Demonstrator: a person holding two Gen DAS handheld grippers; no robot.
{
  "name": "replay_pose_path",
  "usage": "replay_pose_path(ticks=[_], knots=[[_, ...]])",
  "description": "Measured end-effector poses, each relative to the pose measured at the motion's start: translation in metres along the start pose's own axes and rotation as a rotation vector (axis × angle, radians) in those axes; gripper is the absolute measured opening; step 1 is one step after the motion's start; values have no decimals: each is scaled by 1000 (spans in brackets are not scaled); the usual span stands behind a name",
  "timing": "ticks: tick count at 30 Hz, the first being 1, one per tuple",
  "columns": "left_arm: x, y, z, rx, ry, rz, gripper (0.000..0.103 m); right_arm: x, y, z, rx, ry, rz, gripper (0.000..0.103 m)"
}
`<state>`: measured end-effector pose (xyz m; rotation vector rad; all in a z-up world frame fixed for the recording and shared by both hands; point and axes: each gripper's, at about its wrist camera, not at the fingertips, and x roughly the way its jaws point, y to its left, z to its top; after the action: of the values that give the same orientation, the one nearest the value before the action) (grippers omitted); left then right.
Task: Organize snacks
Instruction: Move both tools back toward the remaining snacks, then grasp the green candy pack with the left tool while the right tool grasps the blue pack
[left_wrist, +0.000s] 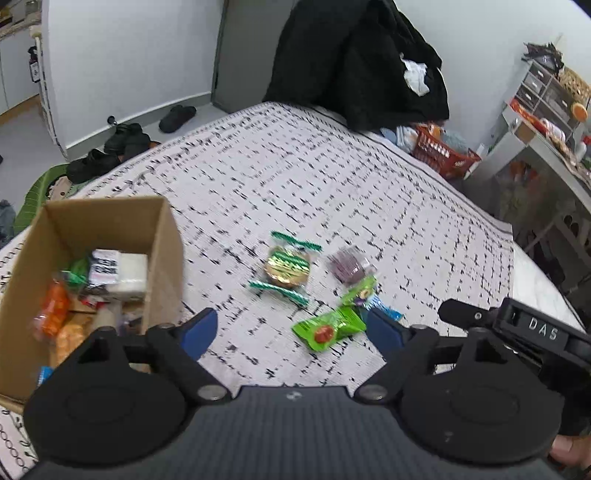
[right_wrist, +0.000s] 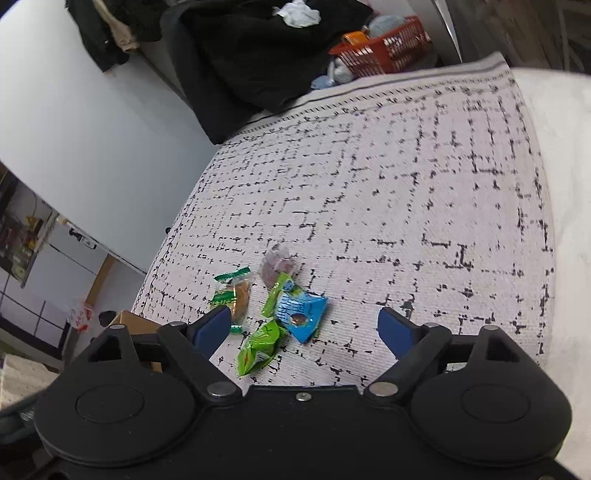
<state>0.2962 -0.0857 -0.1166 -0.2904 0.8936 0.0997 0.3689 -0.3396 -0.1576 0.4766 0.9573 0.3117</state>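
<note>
A small heap of snacks lies on the white, black-flecked cloth (left_wrist: 295, 166): a round biscuit in a green-edged wrapper (left_wrist: 288, 267), a purple sweet in clear wrap (left_wrist: 349, 267), a slim green packet (left_wrist: 360, 291), a green packet (left_wrist: 328, 328) and a blue packet (right_wrist: 303, 314). An open cardboard box (left_wrist: 162, 236) at the left holds several snacks. My left gripper (left_wrist: 291, 325) hangs open above the green packet, beside the box. My right gripper (right_wrist: 304, 328) is open over the same heap, nothing pressed between its pads. Its body (left_wrist: 517, 328) shows at the right in the left wrist view.
A black heap of clothes (left_wrist: 358, 62) lies at the cloth's far edge, with an orange basket (left_wrist: 443, 155) beside it. Dark shoes (left_wrist: 122, 144) stand on the floor to the left. A cluttered shelf unit (left_wrist: 546, 110) is at the right.
</note>
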Motion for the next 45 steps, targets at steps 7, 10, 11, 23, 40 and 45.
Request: replay_pose_path(ticks=[7, 10, 11, 23, 40, 45], knots=[[32, -14, -9, 34, 46, -12, 77, 12, -17, 0, 57, 31, -2, 83], [47, -17, -11, 44, 72, -9, 73, 18, -19, 0, 62, 43, -3, 83], [52, -17, -12, 47, 77, -6, 73, 20, -19, 0, 65, 45, -5, 83], [103, -22, -10, 92, 132, 0, 73, 50, -24, 2, 69, 94, -20, 83], [126, -18, -6, 88, 127, -58, 31, 77, 2, 5, -38, 93, -22, 76], [121, -8, -2, 34, 126, -63, 28, 86, 16, 4, -93, 88, -46, 74]])
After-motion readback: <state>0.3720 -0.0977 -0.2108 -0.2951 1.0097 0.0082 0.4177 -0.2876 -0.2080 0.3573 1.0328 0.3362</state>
